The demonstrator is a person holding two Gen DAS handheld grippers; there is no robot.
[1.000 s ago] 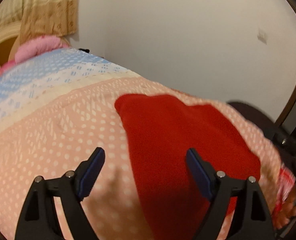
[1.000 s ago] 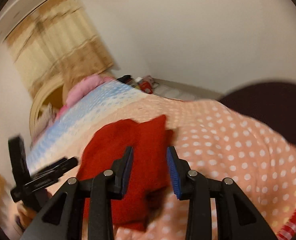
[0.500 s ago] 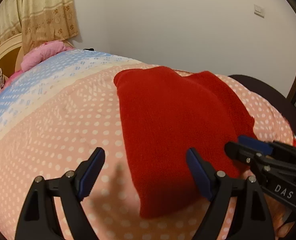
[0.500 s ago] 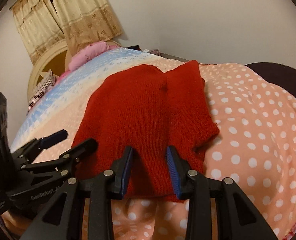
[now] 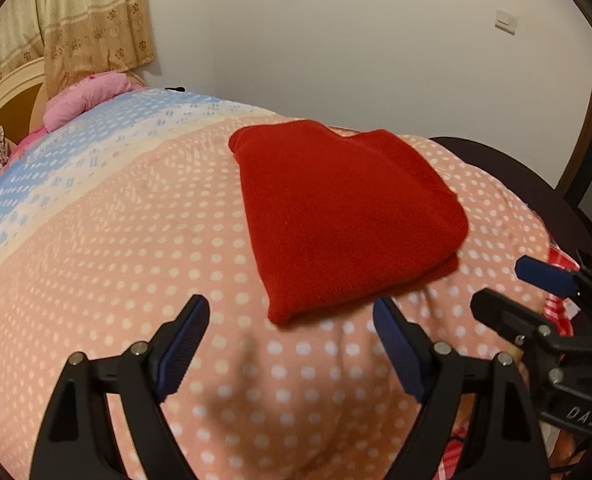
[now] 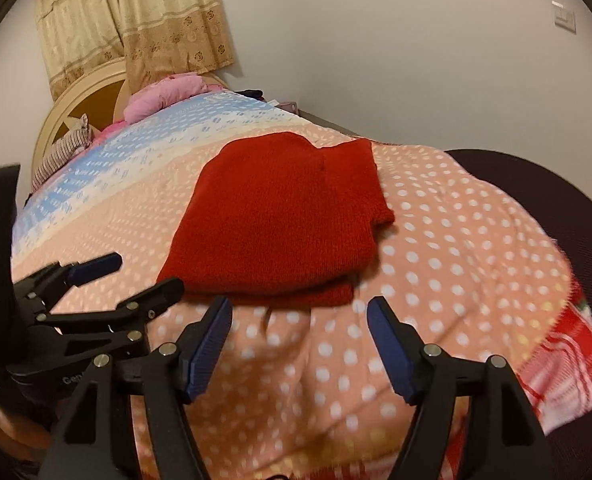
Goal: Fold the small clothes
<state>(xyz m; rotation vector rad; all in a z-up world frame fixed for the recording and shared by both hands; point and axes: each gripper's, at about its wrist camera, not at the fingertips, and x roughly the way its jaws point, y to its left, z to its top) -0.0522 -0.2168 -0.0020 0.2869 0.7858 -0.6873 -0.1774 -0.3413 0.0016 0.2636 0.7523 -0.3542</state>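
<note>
A red knit garment lies folded in a thick rectangle on the polka-dot blanket. In the left wrist view my left gripper hovers just short of the fold's near corner. Its jaws are wide and still opening, with only blanket between them. In the right wrist view the garment lies just beyond my right gripper, whose jaws are opening with nothing between them. Each gripper also shows in the other's view: the right gripper at the right edge, the left gripper at the left.
The bed runs back to a pink pillow, a cream headboard and a beige curtain. A dark round chair stands past the blanket's right edge. A red checked cloth lies at the near right.
Both grippers have drawn back from the red garment toward the bed's near edge. The right jaws, narrow over the garment's near hem before, have spread wide. The garment stays folded.
</note>
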